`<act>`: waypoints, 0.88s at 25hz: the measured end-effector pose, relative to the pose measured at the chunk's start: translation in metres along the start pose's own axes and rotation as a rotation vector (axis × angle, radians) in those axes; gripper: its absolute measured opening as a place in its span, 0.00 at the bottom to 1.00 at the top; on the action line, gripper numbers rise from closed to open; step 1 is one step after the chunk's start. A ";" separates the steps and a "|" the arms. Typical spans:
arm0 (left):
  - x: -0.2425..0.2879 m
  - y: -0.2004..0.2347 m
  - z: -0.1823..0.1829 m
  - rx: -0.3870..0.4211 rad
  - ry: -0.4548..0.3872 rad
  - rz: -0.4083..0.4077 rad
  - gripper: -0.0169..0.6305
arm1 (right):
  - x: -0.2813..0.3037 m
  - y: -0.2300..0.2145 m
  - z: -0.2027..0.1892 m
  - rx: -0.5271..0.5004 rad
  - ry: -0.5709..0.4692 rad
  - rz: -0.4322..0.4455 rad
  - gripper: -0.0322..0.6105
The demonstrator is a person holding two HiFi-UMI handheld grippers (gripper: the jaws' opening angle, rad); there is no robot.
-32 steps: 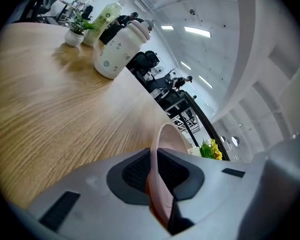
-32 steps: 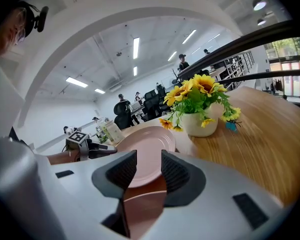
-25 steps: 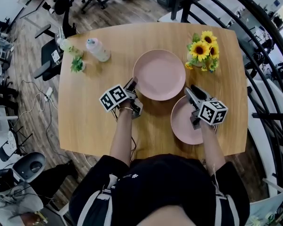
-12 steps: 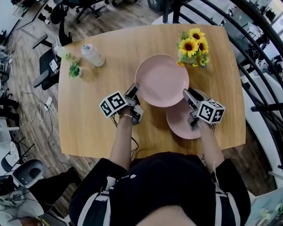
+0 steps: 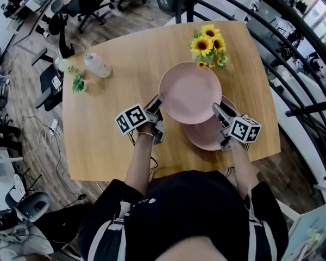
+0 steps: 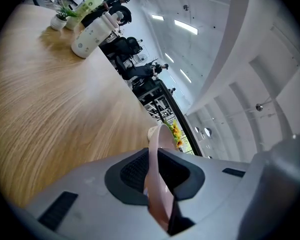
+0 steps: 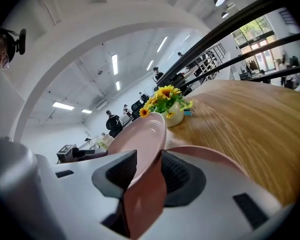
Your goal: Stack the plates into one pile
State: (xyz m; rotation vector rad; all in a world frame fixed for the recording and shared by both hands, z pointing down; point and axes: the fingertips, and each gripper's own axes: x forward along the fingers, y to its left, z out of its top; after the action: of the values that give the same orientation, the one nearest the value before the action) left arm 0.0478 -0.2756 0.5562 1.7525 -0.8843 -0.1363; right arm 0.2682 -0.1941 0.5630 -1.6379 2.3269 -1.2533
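Note:
A large pink plate (image 5: pixel 190 91) hangs just above the wooden table (image 5: pixel 106 140), held at both sides. My left gripper (image 5: pixel 155 106) is shut on its left rim, and the plate (image 6: pixel 156 176) shows edge-on between the pads. My right gripper (image 5: pixel 218 111) is shut on its lower right rim (image 7: pixel 140 144). A second pink plate (image 5: pixel 206 137) lies on the table, partly under the large one and under my right gripper. In the right gripper view the second plate (image 7: pixel 215 159) curves past low on the right.
A vase of sunflowers (image 5: pixel 206 41) stands just beyond the plates, close to the large plate's far rim. A bottle (image 5: pixel 98 65) and a small potted plant (image 5: pixel 76 80) sit at the far left. Black railing bars run along the table's right side.
The large plate has moved right and toward me, so it now overlaps the second plate. Both grippers travelled with it.

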 end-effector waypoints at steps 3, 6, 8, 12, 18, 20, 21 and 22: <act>0.007 -0.011 -0.015 0.012 0.032 -0.021 0.10 | -0.019 -0.009 -0.003 0.018 -0.011 -0.021 0.29; 0.014 -0.020 -0.032 0.025 0.068 -0.042 0.11 | -0.038 -0.021 -0.010 0.039 -0.021 -0.051 0.28; 0.018 -0.025 -0.044 0.039 0.092 -0.053 0.11 | -0.051 -0.028 -0.014 0.055 -0.035 -0.070 0.28; 0.025 -0.034 -0.069 0.063 0.147 -0.061 0.11 | -0.074 -0.039 -0.015 0.064 -0.055 -0.115 0.27; 0.027 -0.037 -0.094 0.085 0.220 -0.047 0.11 | -0.095 -0.050 -0.027 0.090 -0.045 -0.140 0.27; 0.025 -0.035 -0.106 0.109 0.249 -0.033 0.11 | -0.102 -0.053 -0.032 0.095 -0.043 -0.156 0.27; 0.023 -0.033 -0.112 0.115 0.261 -0.029 0.12 | -0.105 -0.054 -0.035 0.096 -0.040 -0.163 0.27; 0.021 -0.032 -0.117 0.117 0.271 -0.025 0.12 | -0.108 -0.055 -0.037 0.097 -0.036 -0.169 0.27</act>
State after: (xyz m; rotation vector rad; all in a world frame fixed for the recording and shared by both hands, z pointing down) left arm 0.1373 -0.1942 0.5800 1.8386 -0.6835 0.1364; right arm 0.3419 -0.0920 0.5788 -1.8400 2.1093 -1.3304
